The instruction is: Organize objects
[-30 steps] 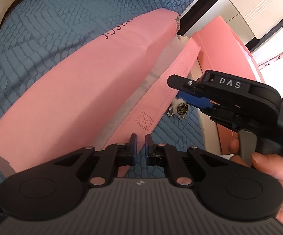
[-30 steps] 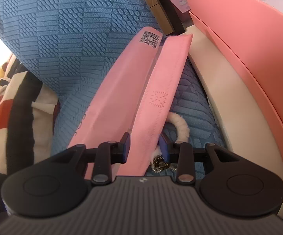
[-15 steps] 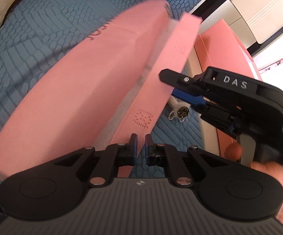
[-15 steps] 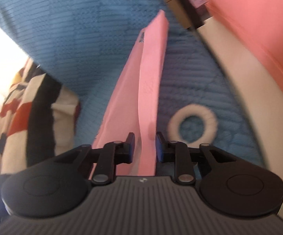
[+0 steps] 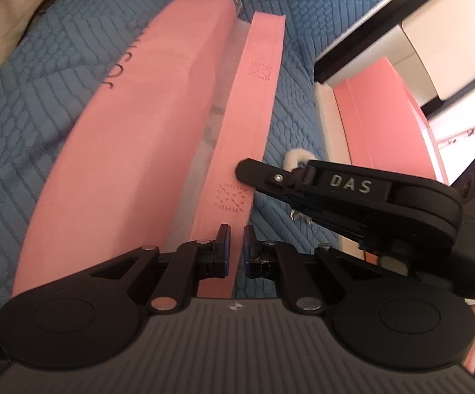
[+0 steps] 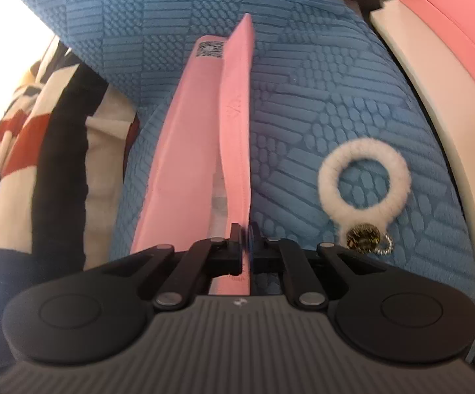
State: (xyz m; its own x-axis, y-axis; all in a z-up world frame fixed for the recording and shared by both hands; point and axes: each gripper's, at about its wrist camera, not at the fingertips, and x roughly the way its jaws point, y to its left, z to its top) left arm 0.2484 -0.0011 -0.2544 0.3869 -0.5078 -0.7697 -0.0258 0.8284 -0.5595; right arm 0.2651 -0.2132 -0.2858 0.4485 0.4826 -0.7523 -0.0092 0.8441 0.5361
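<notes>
Both tools grip pink flap: L tool (image 5: 236, 241), R tool (image 6: 244, 241) clamped on flap (image 6: 236, 138); fluffy ring (image 6: 364, 177) lies beside.

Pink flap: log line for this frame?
left gripper: shut on pink flap | right gripper: shut on pink flap | fuzzy ring: loose on blue cover

pink box (image 5: 132, 151): matt card | bedcover (image 6: 319, 75): blue textured cloth | ring (image 6: 364, 177): white fuzzy | grippers: matt blk plastic
</notes>
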